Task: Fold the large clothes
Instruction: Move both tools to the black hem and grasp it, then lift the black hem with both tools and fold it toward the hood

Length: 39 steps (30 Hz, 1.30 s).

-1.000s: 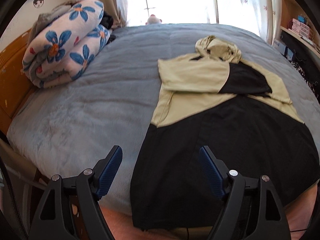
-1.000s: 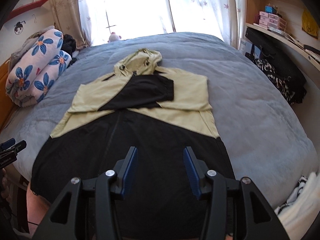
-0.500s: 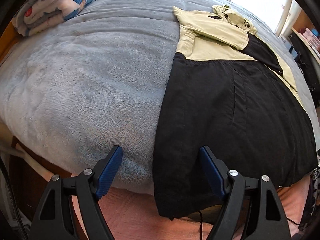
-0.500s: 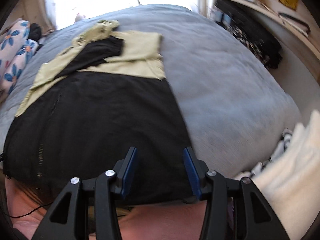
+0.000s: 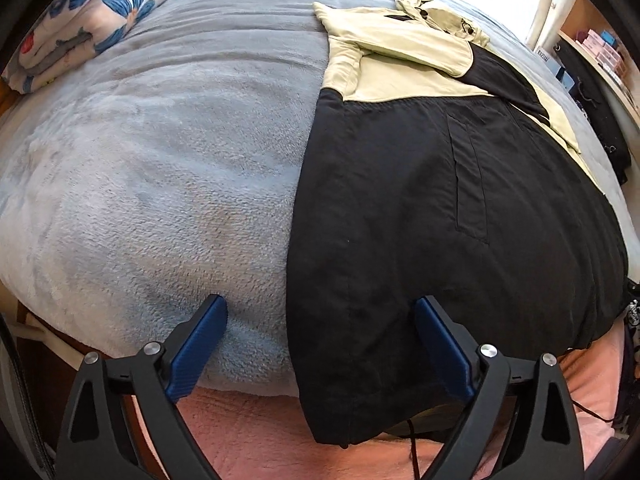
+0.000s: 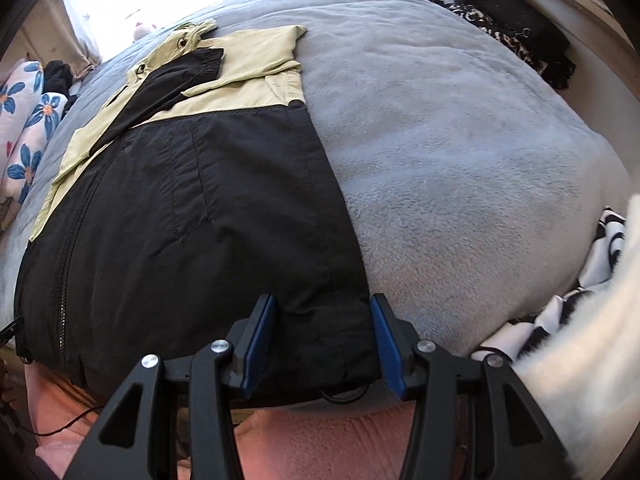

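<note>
Lying flat on bed: black-and-pale-yellow hooded nylon jacket [image 5: 420, 184] [image 6: 192, 208], sleeves folded in
Left gripper [image 5: 320, 312]: hanging spread wide
Right gripper [image 6: 323, 312]: gaping, straddling hem corner

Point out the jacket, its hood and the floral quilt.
jacket [image 5: 400, 208]: left wrist view, on the black lower body panel.
hood [image 5: 440, 16]: left wrist view, on the bunched yellow fabric at the far end.
floral quilt [image 5: 108, 12]: left wrist view, on the rolled side.

One black and pale-yellow hooded jacket [image 5: 432, 200] lies on one grey fleece blanket [image 5: 168, 168]. One folded white quilt with blue flowers [image 5: 100, 12] sits at the far corner. Two black grippers with blue pads are in view, a left gripper [image 5: 320, 316] and a right gripper [image 6: 322, 316].
</note>
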Available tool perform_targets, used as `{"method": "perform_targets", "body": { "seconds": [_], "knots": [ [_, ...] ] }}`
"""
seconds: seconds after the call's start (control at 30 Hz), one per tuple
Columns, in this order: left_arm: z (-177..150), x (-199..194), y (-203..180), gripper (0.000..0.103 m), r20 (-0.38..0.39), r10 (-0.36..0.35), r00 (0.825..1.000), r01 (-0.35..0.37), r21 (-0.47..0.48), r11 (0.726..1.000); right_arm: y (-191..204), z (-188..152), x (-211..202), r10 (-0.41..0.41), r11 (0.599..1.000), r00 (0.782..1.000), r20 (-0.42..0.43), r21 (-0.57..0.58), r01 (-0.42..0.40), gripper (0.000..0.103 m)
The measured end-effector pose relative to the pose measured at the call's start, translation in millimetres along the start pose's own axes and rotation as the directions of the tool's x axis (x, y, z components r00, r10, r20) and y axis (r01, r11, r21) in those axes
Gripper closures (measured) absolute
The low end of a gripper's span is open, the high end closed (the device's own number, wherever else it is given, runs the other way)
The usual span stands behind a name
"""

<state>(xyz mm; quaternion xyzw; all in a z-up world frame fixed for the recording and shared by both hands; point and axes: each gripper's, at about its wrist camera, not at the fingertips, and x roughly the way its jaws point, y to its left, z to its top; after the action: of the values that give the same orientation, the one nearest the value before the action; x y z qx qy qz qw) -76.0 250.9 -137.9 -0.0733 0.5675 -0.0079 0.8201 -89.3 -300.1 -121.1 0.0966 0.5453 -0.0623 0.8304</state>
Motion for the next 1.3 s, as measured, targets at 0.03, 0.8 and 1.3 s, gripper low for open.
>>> {"method": "perform_targets", "body": {
  "seconds": [0.03,0.8,1.3],
  "knots": [
    [-1.0,0.6,0.5,0.01,0.0,-0.006,1.0,0.006,-0.004,1.0,-0.3,-0.2,0.7,0.005,1.0,1.0,0.001,-0.005,-0.005,0.056],
    [-1.1,-66.3,-13.4,0.1,0.068,-0.097,0.993,0.102,-0.073,0.992,26.8,10.4,-85.4,0.049,0.994,0.984,0.17,-0.101,-0.032,0.097],
    [15.8,-116.0,-3.2,0.101,0.097,-0.147,0.984,0.159,-0.123,0.98,25.5,22.0,-120.8,0.071,0.995,0.976,0.204,-0.089,-0.054,0.097]
  ]
}}
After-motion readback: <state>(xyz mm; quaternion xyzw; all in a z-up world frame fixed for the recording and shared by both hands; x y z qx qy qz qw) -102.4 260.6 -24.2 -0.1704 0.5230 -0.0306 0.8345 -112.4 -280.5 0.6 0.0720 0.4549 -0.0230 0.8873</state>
